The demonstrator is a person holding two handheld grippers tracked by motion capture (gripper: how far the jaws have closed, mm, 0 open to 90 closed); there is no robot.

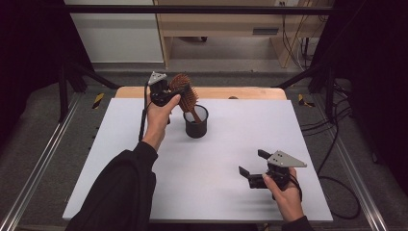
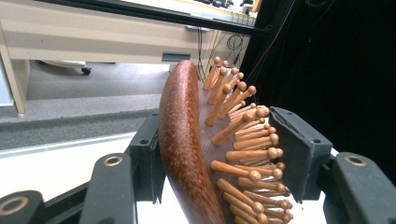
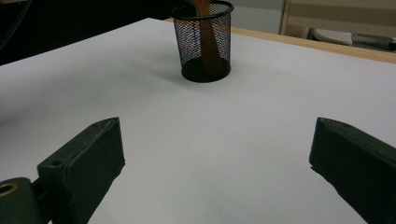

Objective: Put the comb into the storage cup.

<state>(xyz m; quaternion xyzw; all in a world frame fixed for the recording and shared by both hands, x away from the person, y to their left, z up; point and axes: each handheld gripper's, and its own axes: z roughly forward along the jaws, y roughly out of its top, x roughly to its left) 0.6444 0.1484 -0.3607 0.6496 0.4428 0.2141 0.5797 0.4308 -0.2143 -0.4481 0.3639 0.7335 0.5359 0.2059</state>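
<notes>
Left tongs (image 2: 224,154) clamped on reddish wooden hairbrush (image 2: 187,140) – handle in black mesh cup (image 1: 196,121), right tongs (image 3: 219,163) wide open – white worktop (image 1: 216,163), dark curtained room

Brown wooden hairbrush (image 2: 187,149) cut off by bottom edge in left gripper view; handle end hidden inside black mesh cup (image 3: 203,44); contact with bristles unclear.

Lab recording rig, white table (image 1: 144,159) inside black metal frame (image 1: 192,9), floor rails (image 1: 38,163), trailing cables (image 1: 332,144)
</notes>
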